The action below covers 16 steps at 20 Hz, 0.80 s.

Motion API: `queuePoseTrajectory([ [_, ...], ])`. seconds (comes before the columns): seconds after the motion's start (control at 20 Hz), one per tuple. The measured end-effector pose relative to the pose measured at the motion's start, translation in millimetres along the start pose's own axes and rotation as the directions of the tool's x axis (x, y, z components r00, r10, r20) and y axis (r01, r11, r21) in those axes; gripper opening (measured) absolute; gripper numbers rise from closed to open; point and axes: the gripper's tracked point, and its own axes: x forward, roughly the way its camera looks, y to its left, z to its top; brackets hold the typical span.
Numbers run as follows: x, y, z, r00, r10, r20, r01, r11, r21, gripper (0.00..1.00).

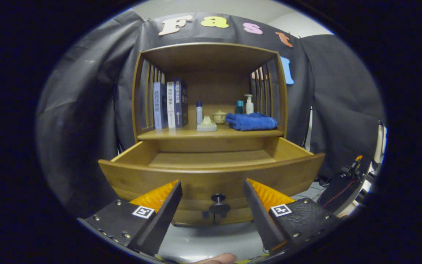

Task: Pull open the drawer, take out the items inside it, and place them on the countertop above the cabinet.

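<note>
Black cloth backs a cabinet — its drawer pulled out; the gripper fingers spread, grasping nothing — knob between them.

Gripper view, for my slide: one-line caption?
Open claw flanks the knob of the pulled-out drawer; blue towel on the countertop above.

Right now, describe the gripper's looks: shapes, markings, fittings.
The gripper has two wedge-shaped fingers tapering to points, their inner faces flat, their outer faces ribbed. Each sits on a dark textured block studded with small round screws and carrying a square black-and-white tag. A fingertip of the person's hand peeks in below.
</note>
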Motion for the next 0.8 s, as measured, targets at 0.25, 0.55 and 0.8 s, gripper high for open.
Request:
queuePoseTrajectory([
  [0.25, 31, 10, -21, 1.000, 0.013, -0.019, -0.014, 1.000, -0.018, 1.00],
  [0.55, 43, 13, -30, 0.998, 0.034, 0.048, -0.034, 0.999, 0.012, 0.99],
  [0.8, 52, 10, -33, 0.994, 0.065, 0.084, -0.071, 0.995, 0.066, 1.00],
])
